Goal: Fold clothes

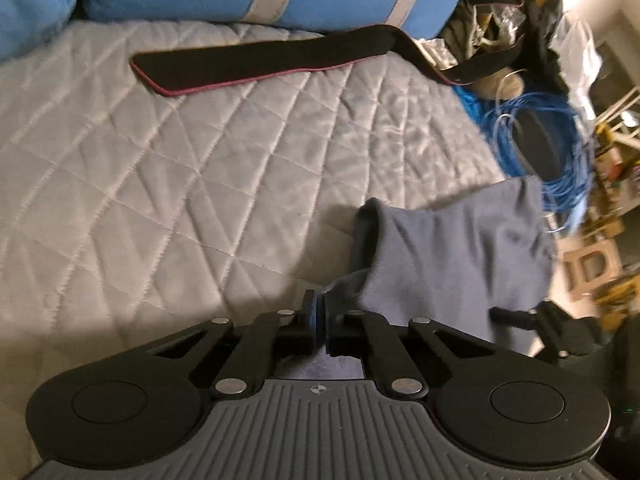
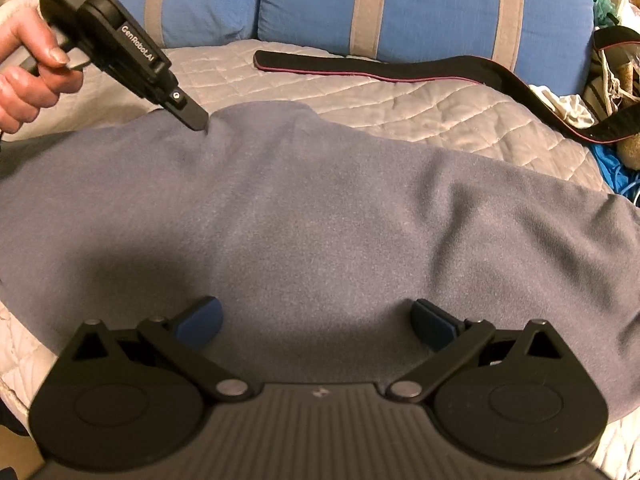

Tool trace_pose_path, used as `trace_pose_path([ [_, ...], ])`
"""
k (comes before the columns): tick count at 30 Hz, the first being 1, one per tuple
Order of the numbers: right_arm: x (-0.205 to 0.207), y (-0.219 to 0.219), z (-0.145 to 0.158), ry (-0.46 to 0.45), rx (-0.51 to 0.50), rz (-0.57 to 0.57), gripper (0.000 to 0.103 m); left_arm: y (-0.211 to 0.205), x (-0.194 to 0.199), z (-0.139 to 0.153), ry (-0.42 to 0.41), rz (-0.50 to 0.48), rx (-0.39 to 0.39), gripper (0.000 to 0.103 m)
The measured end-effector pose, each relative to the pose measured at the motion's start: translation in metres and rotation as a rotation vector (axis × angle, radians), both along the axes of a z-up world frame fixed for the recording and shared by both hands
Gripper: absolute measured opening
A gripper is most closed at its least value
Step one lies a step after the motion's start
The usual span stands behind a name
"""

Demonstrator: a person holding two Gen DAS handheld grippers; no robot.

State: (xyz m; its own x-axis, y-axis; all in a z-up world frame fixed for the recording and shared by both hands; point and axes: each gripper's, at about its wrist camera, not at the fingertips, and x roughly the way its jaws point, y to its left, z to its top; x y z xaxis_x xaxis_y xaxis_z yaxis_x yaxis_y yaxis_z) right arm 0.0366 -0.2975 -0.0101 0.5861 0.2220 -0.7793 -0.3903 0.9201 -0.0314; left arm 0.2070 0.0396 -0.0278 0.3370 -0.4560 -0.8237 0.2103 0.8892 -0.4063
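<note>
A blue-grey fleece garment lies spread across the quilted grey bedspread. In the right wrist view my left gripper, held by a person's hand, comes in from the upper left and pinches the garment's far edge. The left wrist view shows the same grip up close: my left gripper is shut on a bunched edge of the garment, which hangs lifted to the right. My right gripper is open just above the garment's near part, with nothing between its pads.
A black strap with red edging lies at the back of the bed, in front of blue cushions with grey stripes. A coil of blue cable and mixed clutter sit off the bed's right side.
</note>
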Motion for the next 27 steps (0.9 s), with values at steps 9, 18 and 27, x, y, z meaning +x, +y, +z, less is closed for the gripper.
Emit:
trace_pose_path([
  [9,0.010,-0.013,0.032,-0.136,0.142,0.022,0.103,0.001,-0.039,0.041,-0.122,0.062,0.101,0.041],
  [18,0.099,-0.016,0.047,-0.164,0.276,0.212,0.103,0.018,-0.095,0.047,-0.260,-0.001,0.239,0.050],
  [27,0.175,-0.023,0.012,0.116,0.403,0.273,0.076,0.057,-0.111,0.032,-0.287,0.009,0.290,0.050],
])
